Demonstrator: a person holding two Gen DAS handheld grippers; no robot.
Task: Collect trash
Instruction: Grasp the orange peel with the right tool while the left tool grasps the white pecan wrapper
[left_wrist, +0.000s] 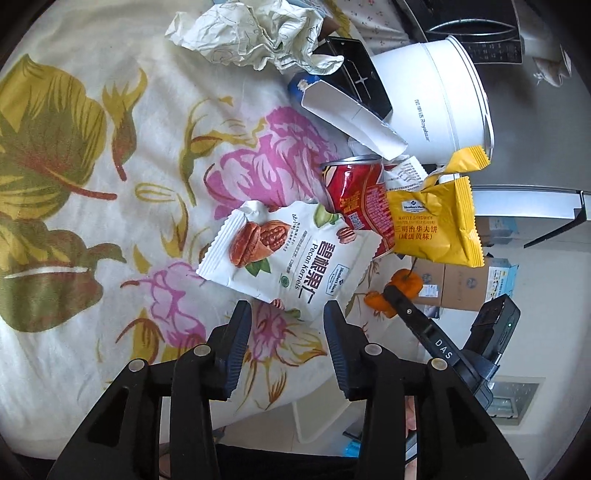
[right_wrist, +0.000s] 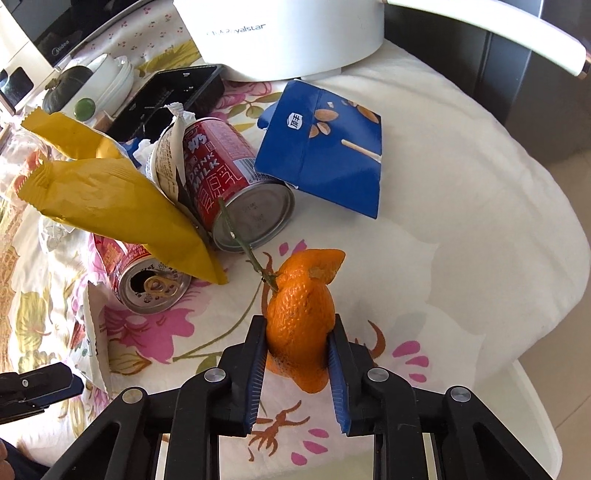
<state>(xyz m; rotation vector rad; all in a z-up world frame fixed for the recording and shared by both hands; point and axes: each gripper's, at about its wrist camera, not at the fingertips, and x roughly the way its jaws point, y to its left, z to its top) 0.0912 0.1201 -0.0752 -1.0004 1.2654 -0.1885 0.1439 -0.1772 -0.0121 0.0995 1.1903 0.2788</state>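
Floral cloth (right_wrist: 461, 177) bunches and could snag. Pecan packet (left_wrist: 291, 254) at 12 o'clock of left gripper (left_wrist: 288, 328), jaws apart, empty. Right gripper (right_wrist: 299, 332) pinches orange peel (right_wrist: 301, 317); soft peel may tear and drop

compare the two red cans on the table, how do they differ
The upper red can shows its sealed, plain metal base to the right wrist camera; the lower red can shows its opened top with the pull tab. The upper one looks round and intact; the lower is dented and partly hidden under the yellow wrapper. Both lie on their sides on the floral cloth.
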